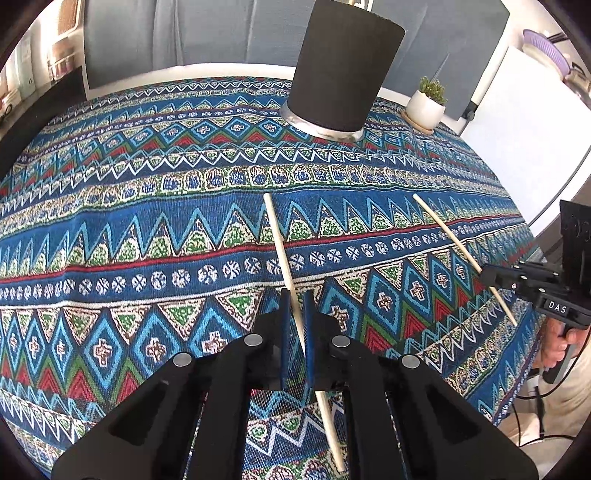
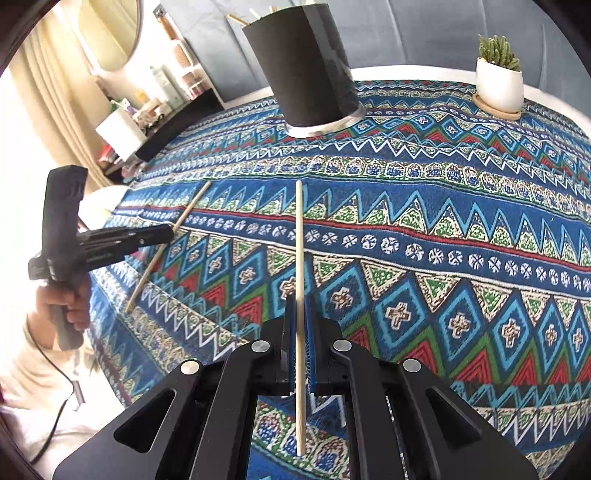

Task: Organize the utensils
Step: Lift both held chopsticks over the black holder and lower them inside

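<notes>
A tall black utensil holder (image 1: 343,70) stands at the far middle of the patterned tablecloth (image 1: 129,206); stick tips poke out of its top in the right wrist view (image 2: 306,70). My left gripper (image 1: 296,299) is shut on a wooden chopstick (image 1: 280,243) that slants up and left, just above the cloth. My right gripper (image 2: 301,299) is shut on a second chopstick (image 2: 299,240) that points straight ahead. In the left wrist view the right gripper (image 1: 484,275) holds that chopstick (image 1: 443,229) at the right. In the right wrist view the left gripper (image 2: 170,232) holds its chopstick (image 2: 192,206) at the left.
A small cactus in a white pot (image 2: 498,85) on a wooden saucer stands at the table's far right. A grey sofa (image 2: 424,33) runs behind the table. A shelf with bottles (image 2: 155,103) stands at the left. The table's edge drops off near the person's hand (image 2: 70,306).
</notes>
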Demonstrator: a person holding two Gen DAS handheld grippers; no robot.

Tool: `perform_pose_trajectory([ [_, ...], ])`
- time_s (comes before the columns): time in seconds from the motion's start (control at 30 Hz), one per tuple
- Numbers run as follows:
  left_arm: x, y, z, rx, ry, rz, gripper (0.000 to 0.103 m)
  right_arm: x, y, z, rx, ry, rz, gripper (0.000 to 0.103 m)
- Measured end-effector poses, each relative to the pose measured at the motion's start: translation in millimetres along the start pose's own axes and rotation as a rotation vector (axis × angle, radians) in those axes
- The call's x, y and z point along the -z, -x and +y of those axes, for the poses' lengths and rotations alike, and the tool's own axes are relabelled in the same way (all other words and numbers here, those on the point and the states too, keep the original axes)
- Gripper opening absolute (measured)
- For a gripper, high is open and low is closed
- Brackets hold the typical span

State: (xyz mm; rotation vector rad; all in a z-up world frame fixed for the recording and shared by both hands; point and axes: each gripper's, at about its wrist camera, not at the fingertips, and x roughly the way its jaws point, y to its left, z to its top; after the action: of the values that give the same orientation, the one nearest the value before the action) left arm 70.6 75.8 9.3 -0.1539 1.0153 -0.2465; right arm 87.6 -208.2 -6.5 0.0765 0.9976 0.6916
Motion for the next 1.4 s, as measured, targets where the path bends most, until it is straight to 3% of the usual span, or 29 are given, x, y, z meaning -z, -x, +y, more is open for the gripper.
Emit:
perform_pose_trajectory([
  [0.17, 10.9, 12.2, 7.9, 0.071, 0.045, -0.018, 0.005, 9.7, 21.5, 4.4, -0.078, -0.029, -0.091, 0.005],
  [0.43, -2.4, 55.3, 11.4, 0.069, 0.04, -0.146, 0.005, 2.7, 42.6, -0.1, -0.135, -0.062, -0.172, 0.005],
  [0.87, -58.5, 93.4, -2.3, 0.021, -0.066, -0.296, 0.005, -42.2, 100.0, 4.1, -0.082, 0.02, -0.312, 0.005],
  [1.3, -127.0, 105.8, -12.2, 0.051, -0.113, -0.345, 0.005, -109.4, 127.3, 17.6, -0.046, 0.077, -0.426, 0.005],
  [1.4, -139.9, 117.3, -11.4, 0.068, -0.111, -0.415, 0.005, -128.0, 127.9, 21.2, -0.053, 0.083, -0.45, 0.005],
])
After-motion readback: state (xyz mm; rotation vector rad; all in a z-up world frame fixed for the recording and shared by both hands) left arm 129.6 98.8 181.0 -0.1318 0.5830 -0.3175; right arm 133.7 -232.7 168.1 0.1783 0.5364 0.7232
